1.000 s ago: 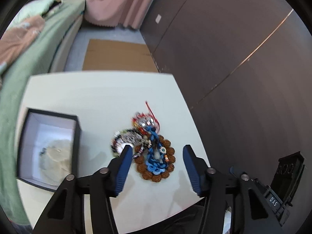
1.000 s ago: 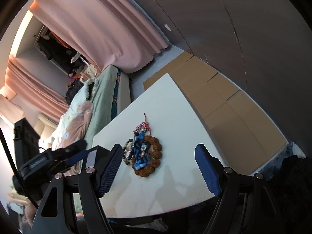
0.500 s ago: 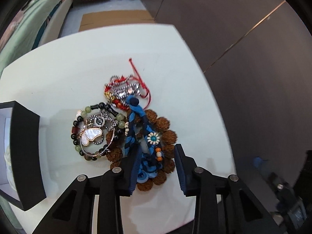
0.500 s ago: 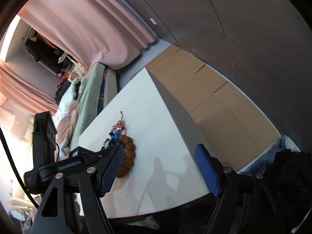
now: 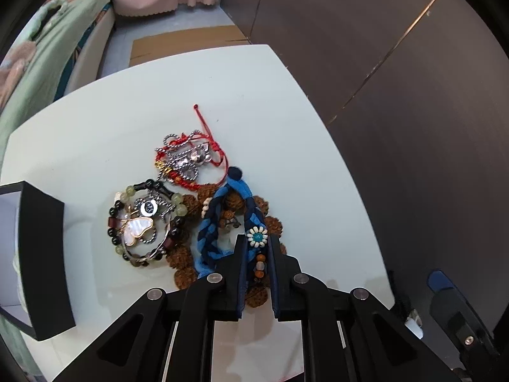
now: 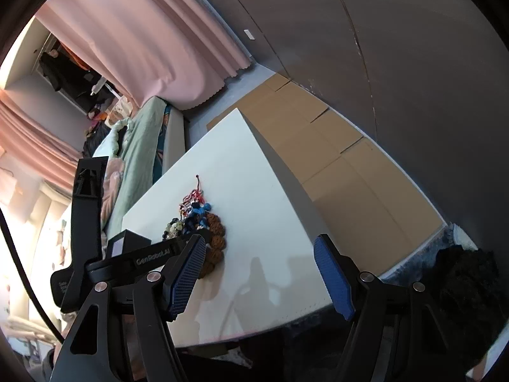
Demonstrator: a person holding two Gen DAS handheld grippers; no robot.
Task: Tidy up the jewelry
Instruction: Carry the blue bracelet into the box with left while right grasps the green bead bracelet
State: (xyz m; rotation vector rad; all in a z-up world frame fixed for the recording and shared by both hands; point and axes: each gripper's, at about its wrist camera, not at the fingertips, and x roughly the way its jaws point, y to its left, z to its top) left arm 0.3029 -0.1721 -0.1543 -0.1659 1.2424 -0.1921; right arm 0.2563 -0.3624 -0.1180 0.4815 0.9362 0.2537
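A heap of jewelry lies on the white table [image 5: 95, 133]. It holds a blue braided bracelet [image 5: 222, 216] with a white flower bead, a brown seed-bead bracelet [image 5: 183, 262], a red cord bracelet with silver chain [image 5: 187, 156], and a dark bead bracelet with a butterfly charm [image 5: 136, 227]. My left gripper [image 5: 257, 245] is shut on the blue braided bracelet's beaded strand, down on the heap. My right gripper [image 6: 259, 254] is open and empty above the table's near edge, right of the heap [image 6: 203, 222].
An open black box [image 5: 41, 254] with a white lining stands at the table's left side. A bed with green bedding [image 5: 41, 54] lies beyond the table. Cardboard sheets [image 6: 334, 159] cover the floor by a dark wall. Pink curtains [image 6: 152, 41] hang at the back.
My left gripper has come down onto the heap and closed its jaws on the blue braided bracelet. My right gripper has stayed open, drifting slightly.
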